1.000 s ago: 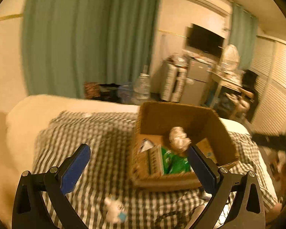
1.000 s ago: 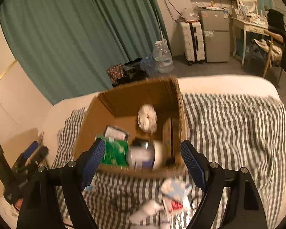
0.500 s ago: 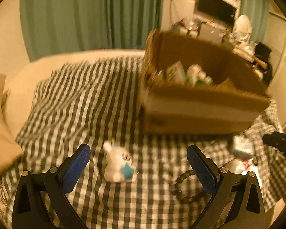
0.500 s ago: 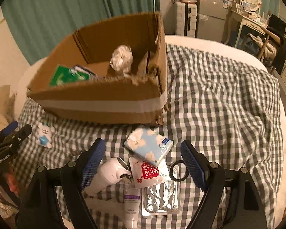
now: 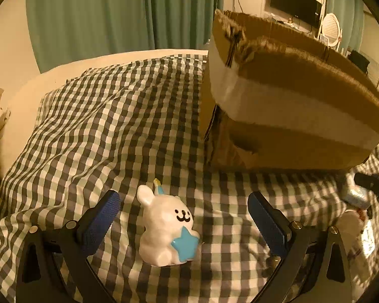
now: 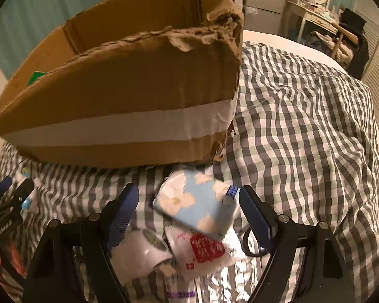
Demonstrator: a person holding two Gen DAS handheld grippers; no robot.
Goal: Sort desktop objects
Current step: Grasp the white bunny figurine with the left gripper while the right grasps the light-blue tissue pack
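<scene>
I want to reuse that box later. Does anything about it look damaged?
Yes. The cardboard box has a ragged, torn top edge, worst at its right corner in the right wrist view, and its lower right corner is frayed. A pale tape band wraps the front. The other walls are hidden.

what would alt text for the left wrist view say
The open left gripper frames a white bunny figurine holding a blue star, upright on a checked cloth. A torn cardboard box stands behind it to the right.
</scene>
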